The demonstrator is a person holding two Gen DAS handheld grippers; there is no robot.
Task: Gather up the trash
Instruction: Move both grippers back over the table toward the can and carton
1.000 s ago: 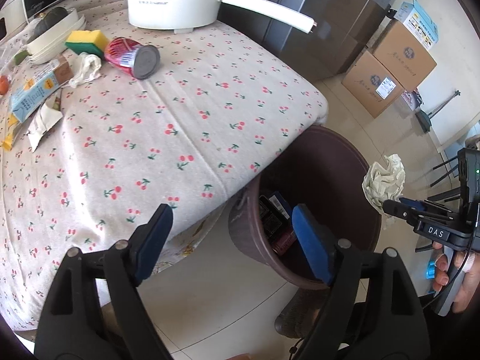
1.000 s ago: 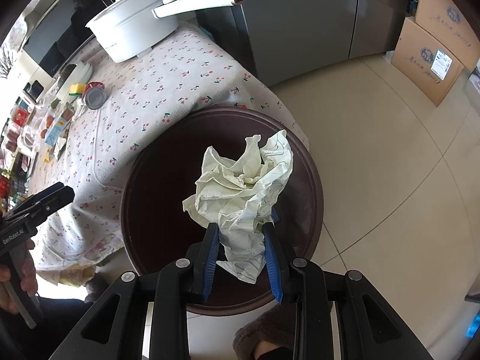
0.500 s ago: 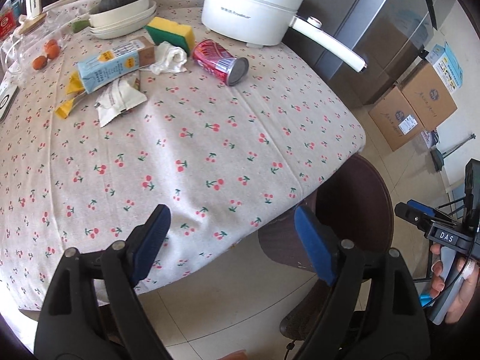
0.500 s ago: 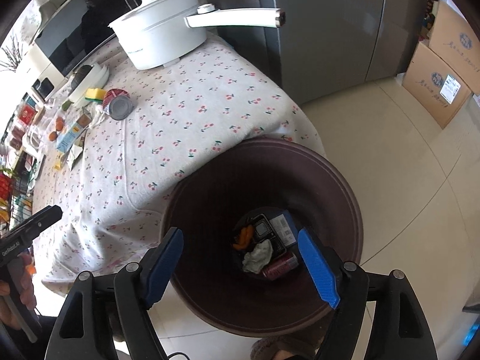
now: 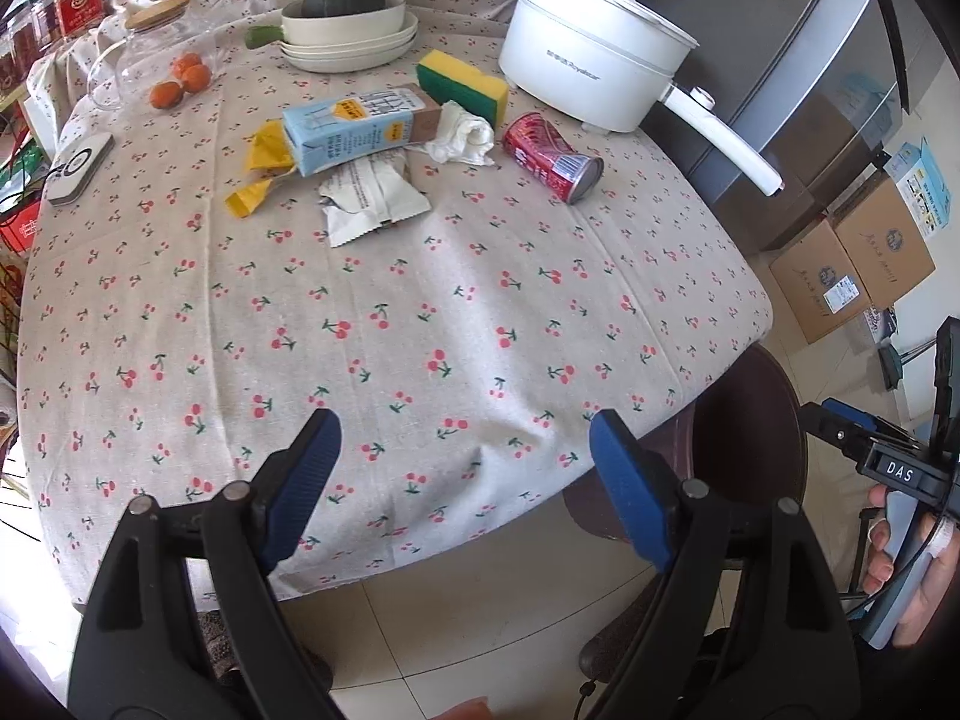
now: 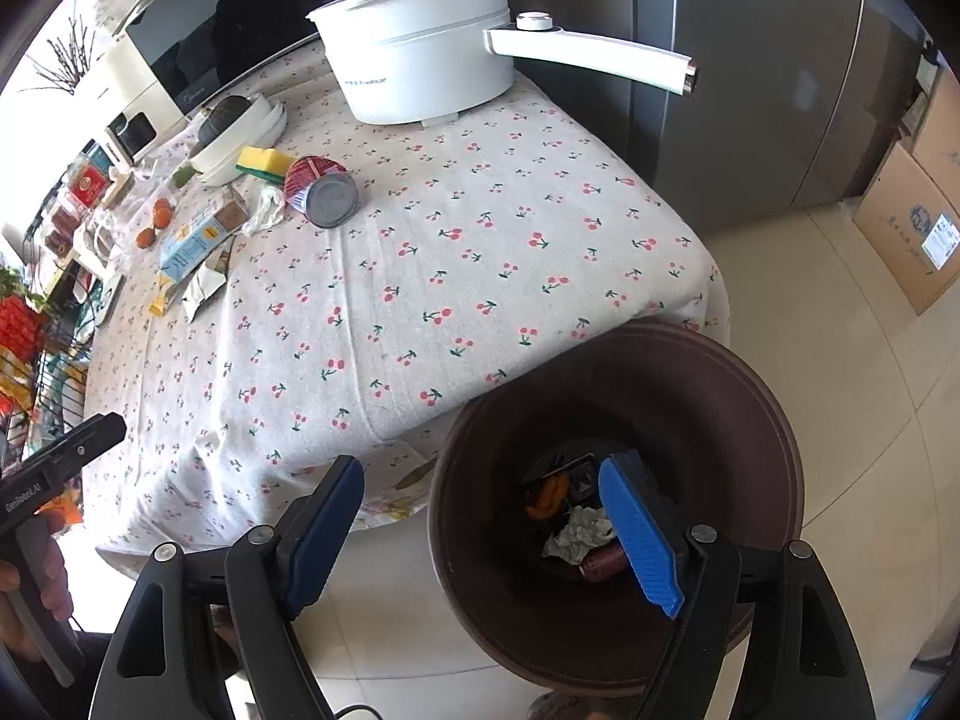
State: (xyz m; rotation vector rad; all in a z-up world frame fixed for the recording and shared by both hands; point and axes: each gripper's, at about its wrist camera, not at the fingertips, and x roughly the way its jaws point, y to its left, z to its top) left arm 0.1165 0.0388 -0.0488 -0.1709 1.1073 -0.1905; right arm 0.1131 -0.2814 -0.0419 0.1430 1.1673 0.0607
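Note:
Trash lies at the far side of the cherry-print table [image 5: 420, 312]: a blue milk carton [image 5: 354, 129], a red can [image 5: 549, 156] on its side, a crumpled white tissue [image 5: 462, 135], a white wrapper [image 5: 369, 198] and a yellow wrapper [image 5: 258, 171]. My left gripper [image 5: 462, 426] hangs open and empty over the table's near edge. My right gripper [image 6: 480, 471] is open and empty above the left rim of the brown bin [image 6: 750, 396]. A crumpled paper [image 6: 579, 534] lies on other trash at the bin's bottom.
A white pot [image 5: 588, 72] with a long handle, a yellow-green sponge [image 5: 462, 84], stacked bowls with a squash [image 5: 348, 30], oranges [image 5: 180, 78] and a remote [image 5: 78, 168] share the table. Cardboard boxes [image 5: 852, 270] and a steel fridge [image 6: 750, 90] stand on the tiled floor.
My right gripper opened and the crumpled paper dropped into the bin. Both grippers then swung from the bin toward the table; the left now faces the trash on it.

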